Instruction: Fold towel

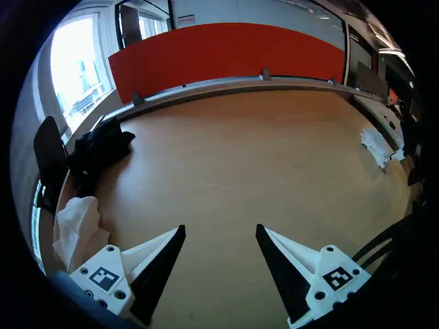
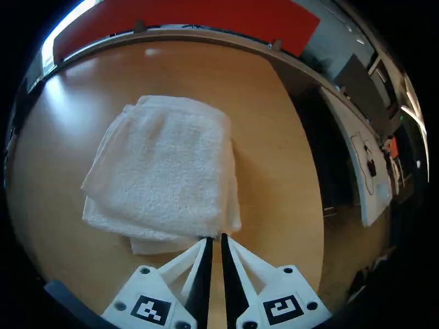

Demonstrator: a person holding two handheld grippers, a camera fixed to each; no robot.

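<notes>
A white towel [image 2: 164, 175] lies folded into a thick, roughly square stack on the wooden table [image 2: 274, 164] in the right gripper view. My right gripper [image 2: 214, 239] is shut, its tips touching the towel's near edge, and only table colour shows in the thin slit between the fingers. In the left gripper view my left gripper [image 1: 220, 230] hangs open over bare wood [image 1: 247, 164], with nothing between its fingers.
A black bag [image 1: 96, 151] and a crumpled white cloth [image 1: 77, 225] lie at the table's left side. A small pile of white cloths [image 1: 377, 145] sits at the far right. A red partition [image 1: 230, 52] runs along the table's back edge. Another desk [image 2: 367, 164] stands beyond the right edge.
</notes>
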